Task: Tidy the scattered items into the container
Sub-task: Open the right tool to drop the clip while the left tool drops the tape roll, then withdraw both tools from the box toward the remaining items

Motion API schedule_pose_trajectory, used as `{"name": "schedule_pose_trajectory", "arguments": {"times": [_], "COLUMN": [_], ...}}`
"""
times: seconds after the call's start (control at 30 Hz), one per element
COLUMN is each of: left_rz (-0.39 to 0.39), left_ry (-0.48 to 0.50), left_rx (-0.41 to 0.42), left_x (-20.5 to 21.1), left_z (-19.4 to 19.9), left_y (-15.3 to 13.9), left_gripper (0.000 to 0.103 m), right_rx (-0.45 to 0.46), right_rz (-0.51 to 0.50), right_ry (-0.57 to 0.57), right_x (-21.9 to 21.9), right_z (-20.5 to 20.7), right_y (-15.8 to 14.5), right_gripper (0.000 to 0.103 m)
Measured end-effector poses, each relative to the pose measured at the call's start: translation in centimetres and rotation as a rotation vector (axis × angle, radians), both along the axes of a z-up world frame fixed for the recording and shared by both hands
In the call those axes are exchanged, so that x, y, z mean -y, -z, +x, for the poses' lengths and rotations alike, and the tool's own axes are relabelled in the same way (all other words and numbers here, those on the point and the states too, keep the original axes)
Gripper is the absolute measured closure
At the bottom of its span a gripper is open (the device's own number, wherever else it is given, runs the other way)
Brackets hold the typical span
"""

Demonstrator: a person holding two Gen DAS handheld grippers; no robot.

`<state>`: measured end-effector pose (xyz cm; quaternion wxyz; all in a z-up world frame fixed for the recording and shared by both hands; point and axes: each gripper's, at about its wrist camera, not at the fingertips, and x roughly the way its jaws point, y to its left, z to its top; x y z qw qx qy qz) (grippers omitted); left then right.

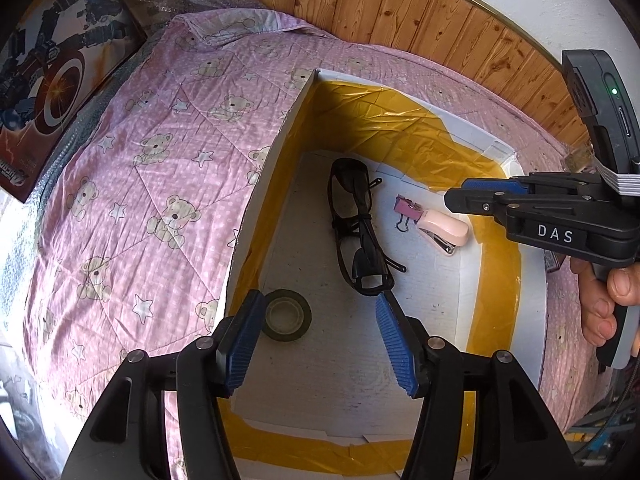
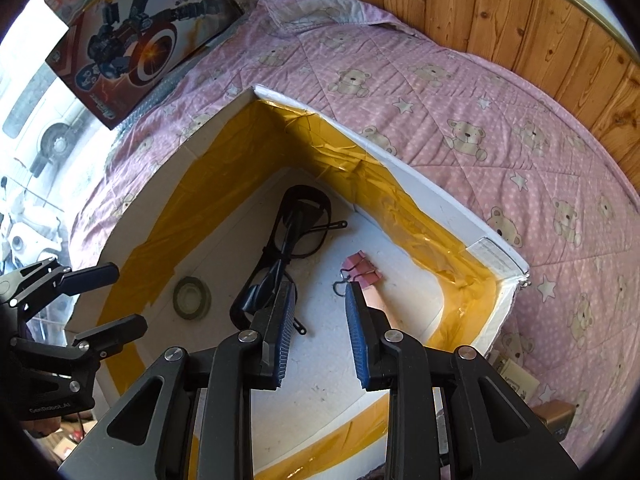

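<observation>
A white foam box [image 1: 400, 120] lined with yellow tape sits on a pink bear-print bedspread [image 1: 140, 160]. On its floor lie black glasses [image 1: 360, 232], a pink binder clip [image 1: 408, 210], a pink stapler [image 1: 444, 232] and a tape roll [image 1: 286, 314]. My left gripper [image 1: 320, 344] hovers open over the box's near end with nothing between its fingers. My right gripper [image 2: 320, 332] is also open and empty above the box floor. The stapler [image 2: 372, 296] peeks out behind its right finger, with the binder clip [image 2: 362, 270] just beyond and the glasses [image 2: 288, 240] to the left.
A toy box with a robot picture [image 1: 60, 80] lies at the bed's far left. Wooden wall panelling [image 1: 400, 8] runs behind the bed. Small cards [image 2: 516, 380] and a brown object [image 2: 556, 416] lie on the bedspread right of the foam box. A hand [image 1: 608, 300] holds the right gripper.
</observation>
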<state>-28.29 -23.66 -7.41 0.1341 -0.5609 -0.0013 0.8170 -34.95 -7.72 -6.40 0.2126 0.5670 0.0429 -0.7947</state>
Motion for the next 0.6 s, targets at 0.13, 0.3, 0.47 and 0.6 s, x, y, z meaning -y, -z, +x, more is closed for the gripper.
{"name": "schedule_pose_trajectory", "arguments": {"times": [0.13, 0.3, 0.47, 0.6], "left_rz": [-0.002, -0.001, 0.002, -0.004], "left_ry": [0.002, 0.005, 0.004, 0.017], "left_rx": [-0.01, -0.021, -0.038, -0.055], "left_x": [-0.1, -0.3, -0.2, -0.5], "left_z": [0.7, 1.8, 3.4, 4.9], "left_y": [-0.6, -1.4, -2.5, -3.3], "left_gripper": [0.044, 0.044, 0.044, 0.044], "right_rx": [0.005, 0.003, -0.004, -0.012], "right_rz": [-0.002, 0.003, -0.002, -0.005], "right_ry": [-0.015, -0.036, -0.048, -0.053], "right_x": [0.2, 0.6, 0.6, 0.4], "right_z": [0.7, 2.2, 4.3, 6.3], "right_y": [-0.4, -0.9, -1.7, -2.4], "right_gripper": [0.075, 0.075, 0.075, 0.074]}}
